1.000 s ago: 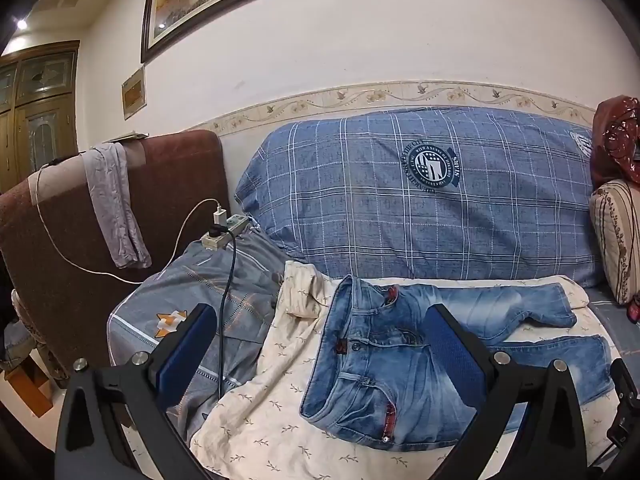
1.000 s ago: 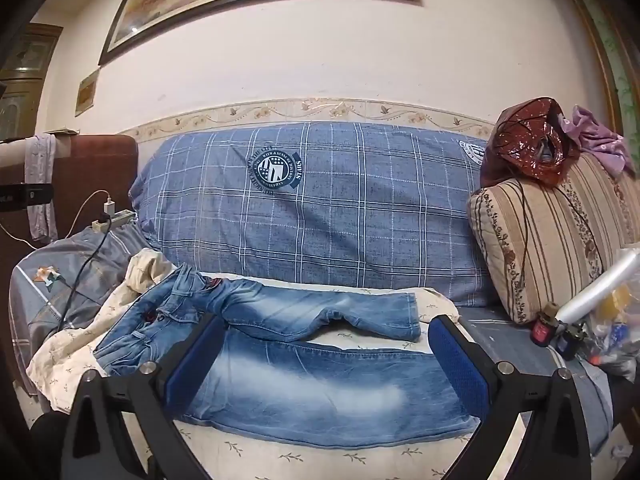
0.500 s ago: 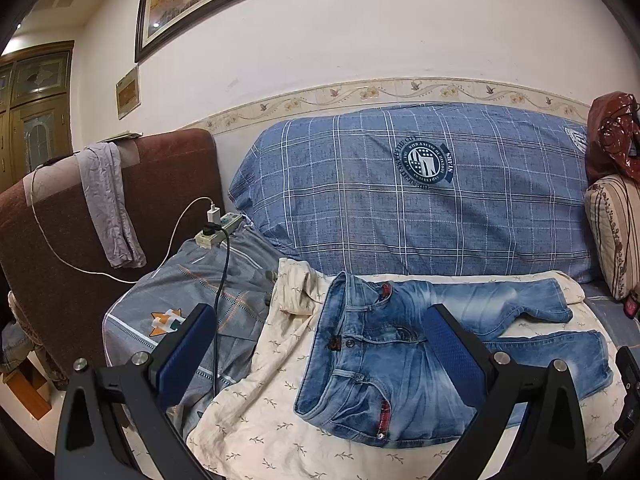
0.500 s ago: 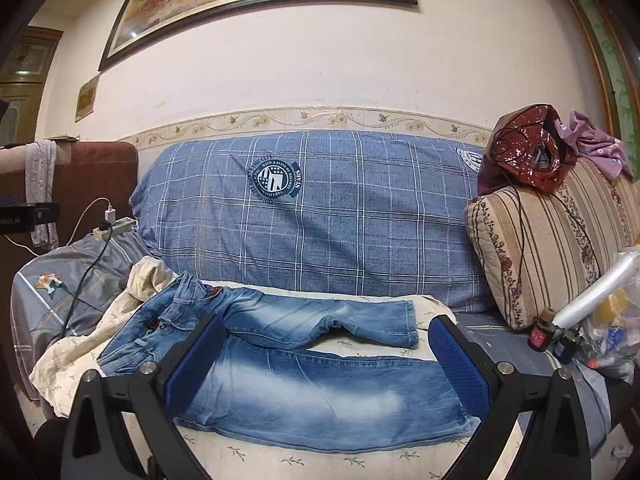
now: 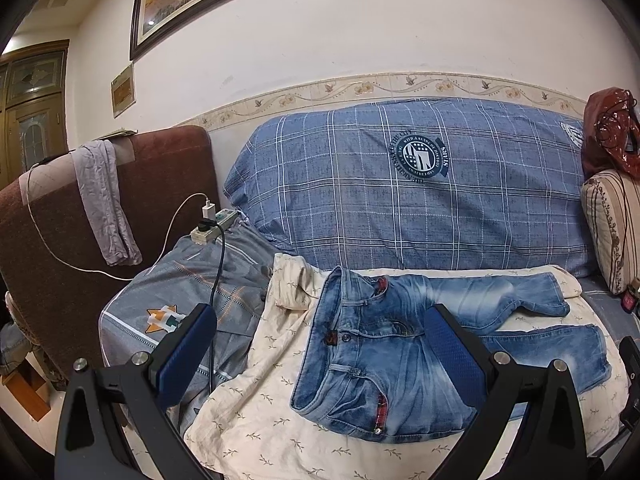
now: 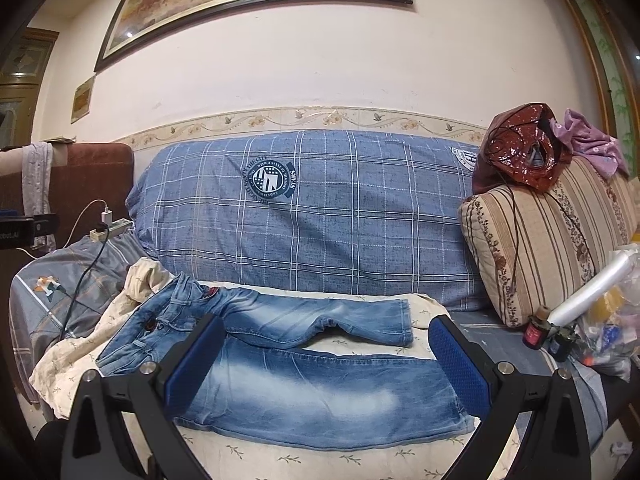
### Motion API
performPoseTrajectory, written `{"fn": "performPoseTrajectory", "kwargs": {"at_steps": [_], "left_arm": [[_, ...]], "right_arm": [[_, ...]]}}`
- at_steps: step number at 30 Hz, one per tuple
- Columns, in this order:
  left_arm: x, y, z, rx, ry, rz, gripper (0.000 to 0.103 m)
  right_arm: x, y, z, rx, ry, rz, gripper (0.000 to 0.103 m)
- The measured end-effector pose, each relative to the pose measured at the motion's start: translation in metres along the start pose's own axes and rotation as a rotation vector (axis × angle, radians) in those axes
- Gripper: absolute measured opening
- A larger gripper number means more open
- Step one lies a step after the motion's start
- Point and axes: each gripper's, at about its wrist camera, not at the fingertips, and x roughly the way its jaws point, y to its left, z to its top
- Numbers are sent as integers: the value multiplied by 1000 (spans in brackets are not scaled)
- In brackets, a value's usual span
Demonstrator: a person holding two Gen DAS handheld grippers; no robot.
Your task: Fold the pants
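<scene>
Faded blue jeans (image 5: 384,364) lie spread on a cream leaf-print sheet (image 5: 256,412) over the sofa seat, waistband to the left, legs running right. The far leg (image 6: 320,316) bends away from the near leg (image 6: 320,392), leaving a gap between them. My left gripper (image 5: 320,348) is open and held short of the waistband, empty. My right gripper (image 6: 326,360) hangs open above the near leg, holding nothing. Both sets of blue pads are wide apart.
A blue plaid cushion (image 6: 320,216) backs the seat. A striped pillow (image 6: 540,240) with a red bag (image 6: 524,152) stands right, bottles and a plastic bag (image 6: 600,312) below it. A power strip with cables (image 5: 212,224) lies on grey bedding (image 5: 180,292) left, beside a brown armrest (image 5: 52,240).
Both grippers have drawn back and risen slightly, so the jeans sit lower and smaller in view. The jeans have not moved and both grippers stay open.
</scene>
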Motion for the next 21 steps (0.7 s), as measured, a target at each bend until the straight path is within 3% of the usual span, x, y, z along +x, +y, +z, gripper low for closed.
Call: {"fn": "performPoseTrajectory", "kwargs": {"at_steps": [21], "left_arm": [[-4,1,-2,1,-4,-9,103]], "right_arm": [[-4,6,8,11,10,-6,103]]}}
